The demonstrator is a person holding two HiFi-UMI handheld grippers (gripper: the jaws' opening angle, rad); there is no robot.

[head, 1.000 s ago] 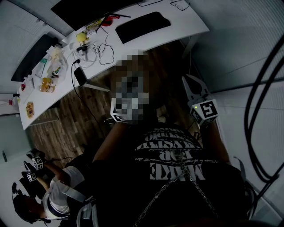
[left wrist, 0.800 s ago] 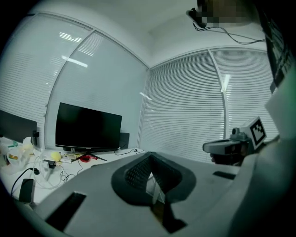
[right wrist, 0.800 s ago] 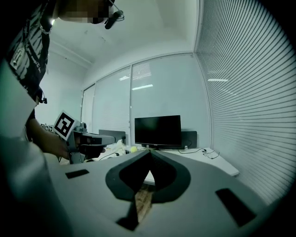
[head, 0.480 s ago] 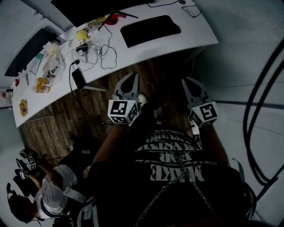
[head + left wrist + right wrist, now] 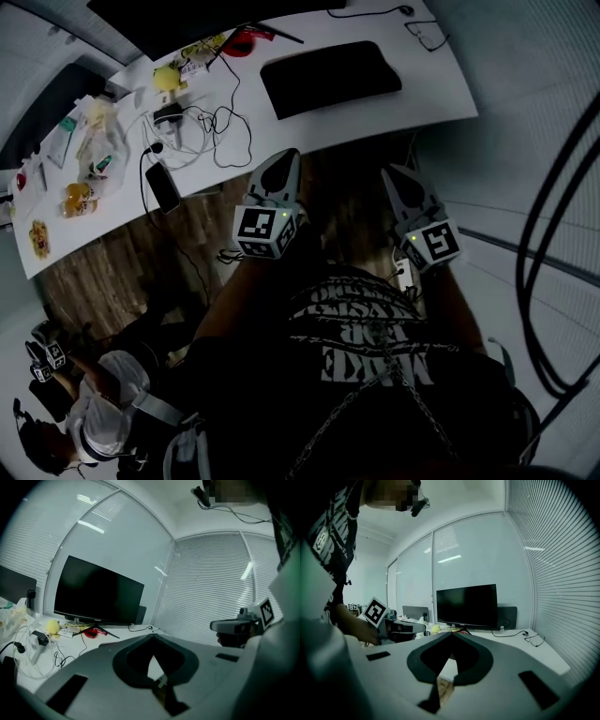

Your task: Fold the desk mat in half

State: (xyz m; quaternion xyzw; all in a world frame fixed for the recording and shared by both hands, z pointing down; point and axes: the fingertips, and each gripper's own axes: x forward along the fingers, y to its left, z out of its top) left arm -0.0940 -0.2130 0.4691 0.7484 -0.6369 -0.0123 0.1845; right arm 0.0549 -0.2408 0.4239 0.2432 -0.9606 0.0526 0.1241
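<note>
Left tongs (image 5: 288, 156) closed, empty, right tongs (image 5: 390, 172) closed, empty

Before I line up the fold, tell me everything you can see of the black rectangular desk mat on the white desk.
The black rectangular desk mat looks matte and soft, with rounded corners. It lies flat and unfolded on the white desk, its long side running along the desk's near edge and set a little back from it. Nothing rests on it or grips it; only the desk touches it.

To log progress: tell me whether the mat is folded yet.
No, the mat lies flat on the desk, the left claw and right claw short of it.
</note>
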